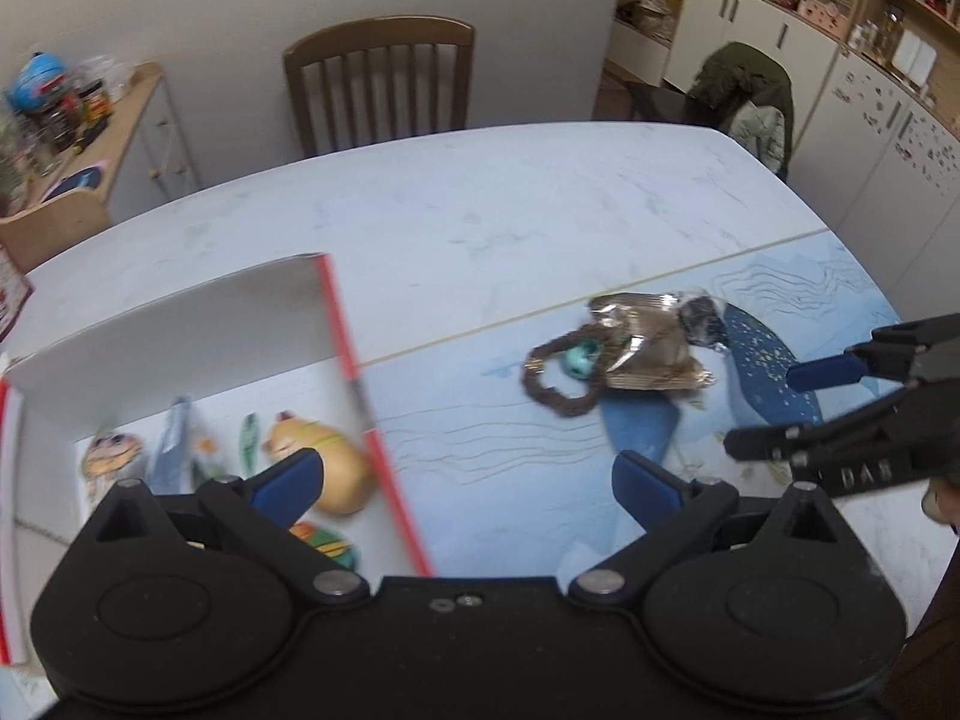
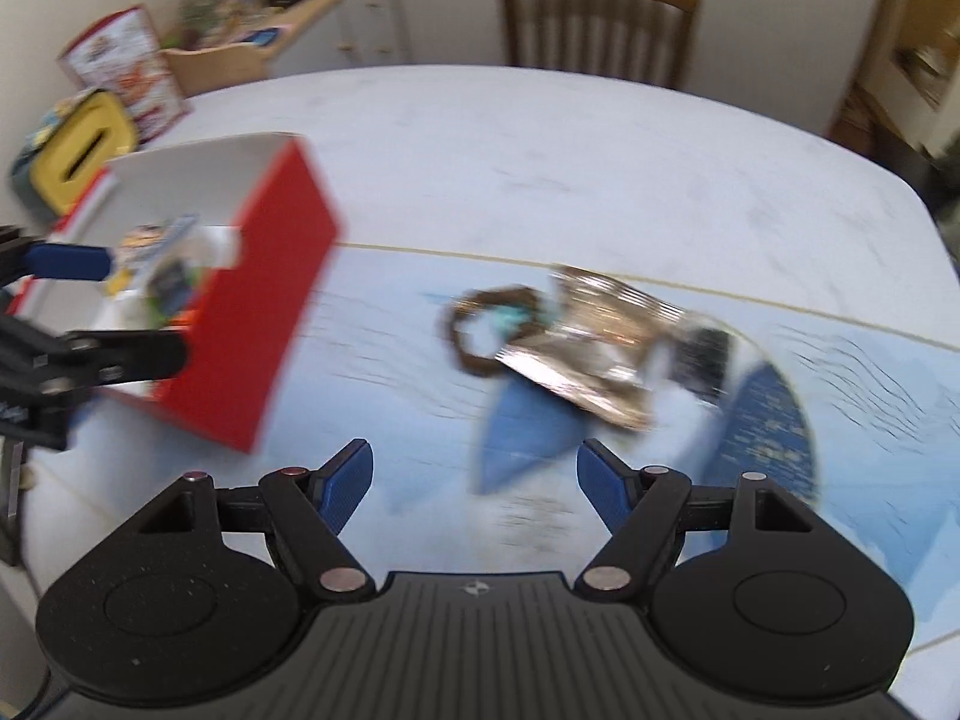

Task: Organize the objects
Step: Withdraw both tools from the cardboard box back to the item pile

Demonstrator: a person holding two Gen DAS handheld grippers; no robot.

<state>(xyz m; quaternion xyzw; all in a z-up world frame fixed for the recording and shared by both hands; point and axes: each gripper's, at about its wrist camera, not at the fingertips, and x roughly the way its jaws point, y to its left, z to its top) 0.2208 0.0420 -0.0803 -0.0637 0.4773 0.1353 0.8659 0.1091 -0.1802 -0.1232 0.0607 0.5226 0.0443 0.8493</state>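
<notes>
A red-and-white box (image 1: 345,324) stands open at the left, with a yellow toy (image 1: 336,468) and several small printed items inside. My left gripper (image 1: 468,486) hovers over the box's right wall, open, with nothing between its blue pads (image 1: 288,483). A brown beaded ring with a turquoise bead (image 1: 564,381) lies on the blue table mat (image 1: 480,432), touching a crumpled shiny foil packet (image 1: 645,348). My right gripper (image 1: 780,408) is open to the right of the packet. In the right wrist view, the right gripper (image 2: 477,483) is empty, short of the ring (image 2: 474,330) and packet (image 2: 594,354); the box (image 2: 240,312) is at left.
A wooden chair (image 1: 381,78) stands behind the pale table (image 1: 480,198). A side shelf (image 1: 90,138) with clutter is at the far left. A yellow-lidded container (image 2: 84,150) and a printed carton (image 2: 126,60) sit beyond the box. A jacket on a chair (image 1: 750,96) and cabinets are at right.
</notes>
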